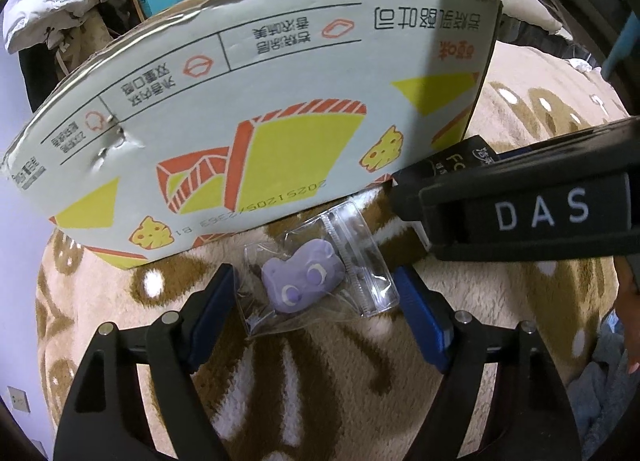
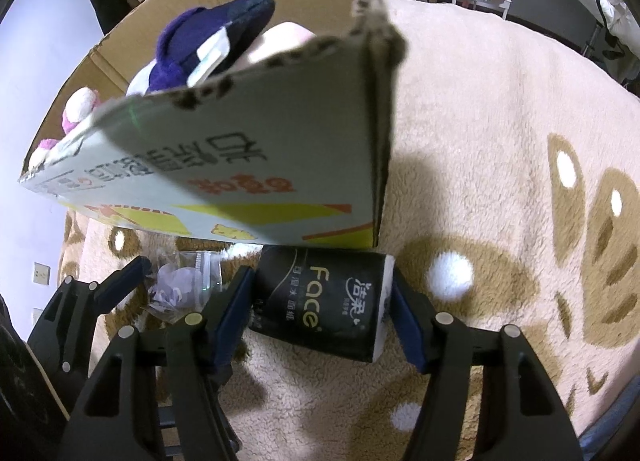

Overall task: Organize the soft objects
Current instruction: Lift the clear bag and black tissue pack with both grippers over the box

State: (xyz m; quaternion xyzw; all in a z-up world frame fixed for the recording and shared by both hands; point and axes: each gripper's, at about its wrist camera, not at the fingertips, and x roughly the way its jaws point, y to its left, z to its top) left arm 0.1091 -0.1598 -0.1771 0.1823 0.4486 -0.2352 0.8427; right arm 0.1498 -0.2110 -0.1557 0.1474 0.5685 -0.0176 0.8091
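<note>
partway by our judgement: cardboard box (image 2: pixel 248 165) on the blanket (image 2: pixel 500 109) already holds plush toys (image 2: pixel 208 41). left gripper (image 1: pixel 316 293) open around the bagged purple toy (image 1: pixel 304 281); right gripper (image 2: pixel 324 301) open, jaws flanking the black tissue pack (image 2: pixel 320 301). both items outside, beside the box. box interior mostly hidden.

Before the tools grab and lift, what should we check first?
1. Left tool open around the purple toy in its clear bag: ok.
2. Right tool astride the black tissue pack: ok.
3. Right tool pads gripping the pack: cannot tell.
4. Cardboard box open on top: ok.
5. Room among the plush toys inside: cannot tell.
</note>
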